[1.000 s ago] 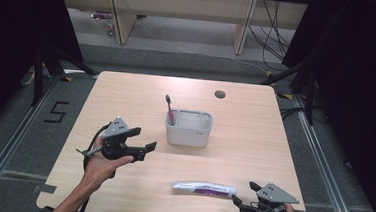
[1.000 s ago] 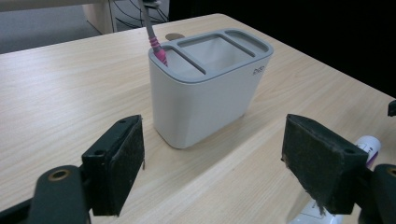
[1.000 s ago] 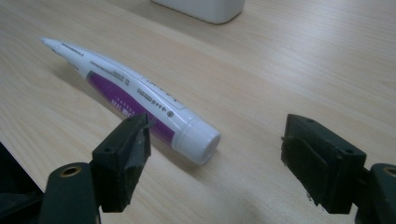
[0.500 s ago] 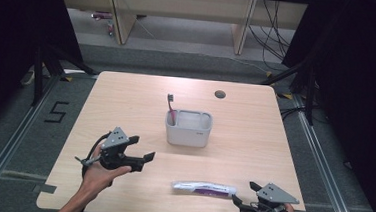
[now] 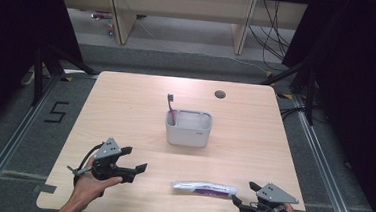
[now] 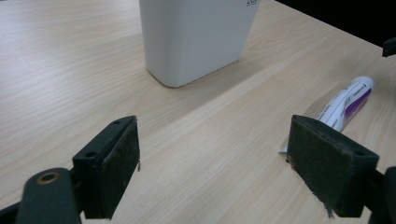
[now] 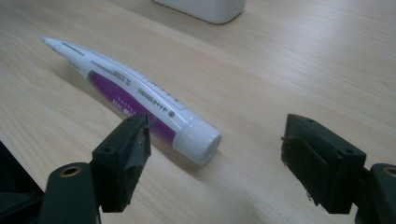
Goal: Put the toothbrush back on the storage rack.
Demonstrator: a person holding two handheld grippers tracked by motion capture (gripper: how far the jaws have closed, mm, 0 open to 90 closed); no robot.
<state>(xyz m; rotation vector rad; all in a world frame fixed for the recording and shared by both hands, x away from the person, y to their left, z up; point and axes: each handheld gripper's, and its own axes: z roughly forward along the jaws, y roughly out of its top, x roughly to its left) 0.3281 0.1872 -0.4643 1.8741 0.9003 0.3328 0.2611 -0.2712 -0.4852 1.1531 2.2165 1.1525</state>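
Step in hand (judged): approach to grasp, R side. Toothpaste tube [image 5: 204, 188] lies flat on table [image 5: 126, 106], near-side of the white bin [image 5: 188, 128], apart from it, cap end toward R gripper [image 5: 242, 200]. R fingers [image 7: 125, 161] wide open, nothing held, straddling the line just short of the cap; not touching yet. L gripper [image 5: 134, 168] near-left of bin, fingers [image 6: 112, 165] also wide open, empty. Toothbrush [image 5: 171, 110] stands in bin, at its left end.

Next move prob. needs: R fwd until cap/shoulder sits between fingers, close on tube body, lift, carry to bin. Watch tube rolling.
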